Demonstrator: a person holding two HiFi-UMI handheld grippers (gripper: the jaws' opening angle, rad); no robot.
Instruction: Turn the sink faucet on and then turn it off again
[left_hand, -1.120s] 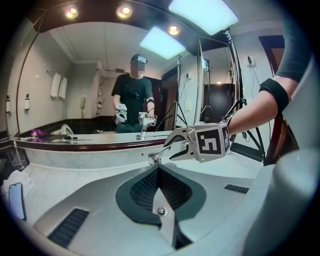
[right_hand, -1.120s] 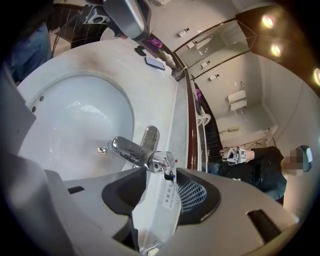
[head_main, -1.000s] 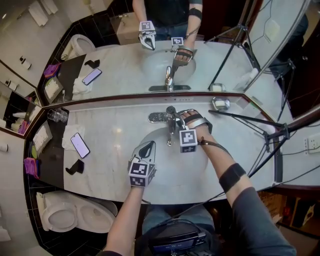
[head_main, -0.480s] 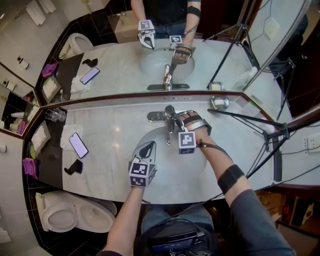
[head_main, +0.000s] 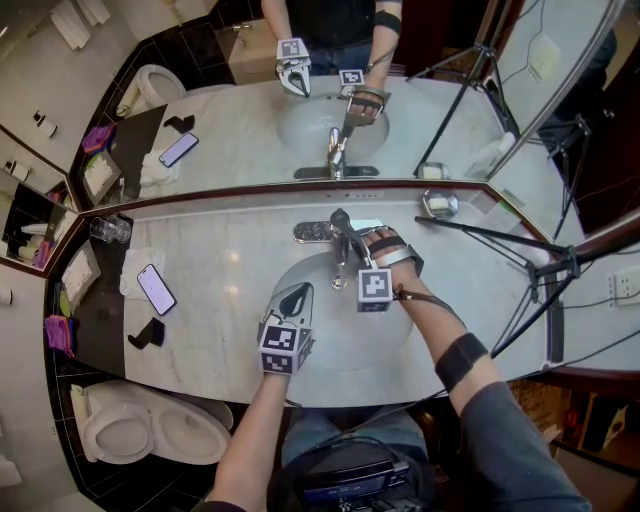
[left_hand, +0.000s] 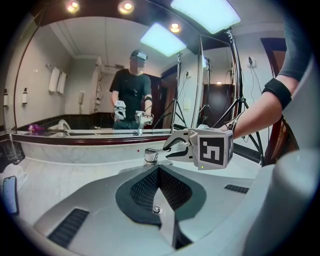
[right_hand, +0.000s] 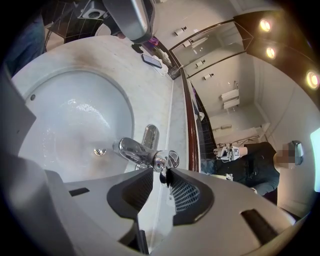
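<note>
Faucet (head_main: 336, 232) sits at back-centre of the sink (head_main: 320, 338), on the marble counter (head_main: 220, 255), near the lower edge of the mirror (head_main: 250, 120). R gripper (head_main: 352, 243) is on it: its jaws have just been closing and now pinch the thin lever (right_hand: 161, 176) that sticks out from the chrome body. Lever tip is btwn the pads, and the jaws are only part-way apart b/c the lever fills the gap. L gripper (head_main: 297, 292) hovers over the sink's near-left side, jaws fully together w/ nothing in them, well apart from the faucet. No stream shows at the spout (right_hand: 125, 146) in the R gripper view, so I read this as the grab before turn-on, tho can't say for sure. To do it well: the grip looks shallow, right at the jaw tips, so prob. worth seating the lever a bit deeper before moving, else the chrome may slip out. Swing the lever along its own arc, pivoting abt the faucet body, not pulling straight. Go slow & small, watch the spout for water, then stop. Hold the squeeze steady thru the move. For off, use the same grip and reverse the arc till flow stops fully. L gripper is best left clear of spout & splash.
</note>
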